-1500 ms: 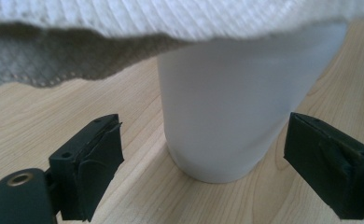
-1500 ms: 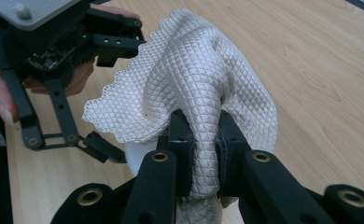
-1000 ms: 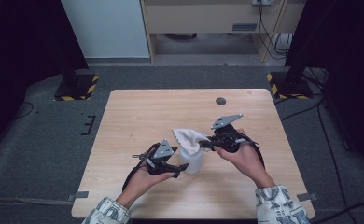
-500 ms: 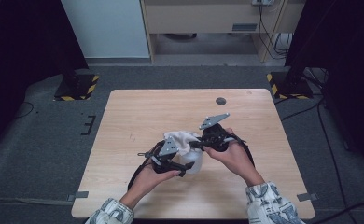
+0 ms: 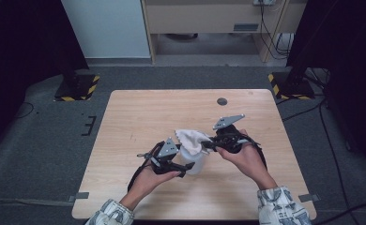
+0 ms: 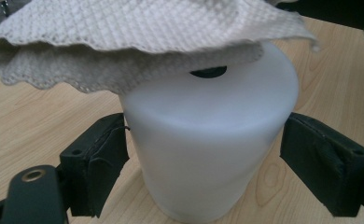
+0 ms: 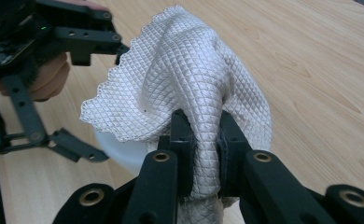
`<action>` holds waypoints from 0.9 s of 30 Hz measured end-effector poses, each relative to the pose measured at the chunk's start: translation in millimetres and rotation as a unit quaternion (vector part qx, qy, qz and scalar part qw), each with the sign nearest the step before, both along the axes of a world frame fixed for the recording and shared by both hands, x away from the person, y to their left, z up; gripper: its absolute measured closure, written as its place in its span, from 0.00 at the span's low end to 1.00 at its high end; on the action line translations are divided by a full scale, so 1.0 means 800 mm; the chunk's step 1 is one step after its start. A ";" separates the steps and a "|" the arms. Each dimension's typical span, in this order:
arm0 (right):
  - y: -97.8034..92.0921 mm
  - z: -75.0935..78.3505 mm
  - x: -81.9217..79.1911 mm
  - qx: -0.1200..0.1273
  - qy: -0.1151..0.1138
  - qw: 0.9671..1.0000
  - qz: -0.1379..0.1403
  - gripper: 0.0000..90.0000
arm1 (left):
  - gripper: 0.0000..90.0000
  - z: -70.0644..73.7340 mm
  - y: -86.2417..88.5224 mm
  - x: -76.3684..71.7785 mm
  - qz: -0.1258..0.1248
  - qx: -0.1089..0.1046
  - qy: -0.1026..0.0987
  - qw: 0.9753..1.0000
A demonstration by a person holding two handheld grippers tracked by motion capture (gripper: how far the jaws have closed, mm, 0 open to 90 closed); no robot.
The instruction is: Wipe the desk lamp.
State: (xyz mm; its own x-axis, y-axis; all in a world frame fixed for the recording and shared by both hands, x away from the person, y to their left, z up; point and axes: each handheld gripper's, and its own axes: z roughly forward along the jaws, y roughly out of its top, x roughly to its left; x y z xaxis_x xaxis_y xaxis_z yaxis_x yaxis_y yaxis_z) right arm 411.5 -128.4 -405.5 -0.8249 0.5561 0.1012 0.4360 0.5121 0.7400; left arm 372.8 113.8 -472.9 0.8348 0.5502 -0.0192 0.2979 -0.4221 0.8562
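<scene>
A white plastic cup [image 5: 194, 162] stands on the wooden table [image 5: 143, 112], in front of the middle. My left gripper [image 5: 188, 167] holds it, one jaw pressed on each side of the cup [image 6: 208, 154]. A white waffle-weave cloth [image 5: 190, 138] is draped over the cup's rim and hides most of its mouth. My right gripper [image 5: 205, 145] is shut on a bunched fold of that cloth [image 7: 185, 79], just right of the cup and above its rim. In the right gripper view, the cup [image 7: 124, 156] peeks out under the cloth, with the left gripper [image 7: 73, 98] beyond it.
A small dark round disc [image 5: 222, 101] lies on the table near its far edge, right of centre. Black stands with yellow-striped bases [image 5: 75, 89] sit on the floor off both far corners, and a cabinet [image 5: 209, 18] is beyond the table.
My right gripper has carried the cloth left and down onto the cup's top. The left gripper with the cup has shifted slightly right toward it.
</scene>
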 end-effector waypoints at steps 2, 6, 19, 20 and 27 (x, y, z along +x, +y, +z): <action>0.001 -0.001 0.006 -0.003 0.003 1.000 -0.003 0.89 | 0.15 0.000 -0.001 0.001 0.000 0.001 0.001 1.000; 0.013 -0.004 0.013 -0.009 0.006 1.000 -0.003 0.89 | 0.15 -0.001 -0.001 0.001 -0.001 0.003 0.002 1.000; 0.047 -0.002 0.004 -0.014 0.001 0.999 0.029 0.89 | 0.14 -0.002 -0.002 0.002 -0.006 0.004 0.005 1.000; 0.047 -0.002 0.002 -0.014 0.003 0.999 0.033 0.89 | 0.14 -0.002 -0.002 0.002 -0.005 0.005 0.004 1.000; 0.037 0.004 -0.020 -0.017 -0.004 0.999 0.049 0.89 | 0.15 -0.002 -0.001 0.001 -0.003 0.006 0.001 1.000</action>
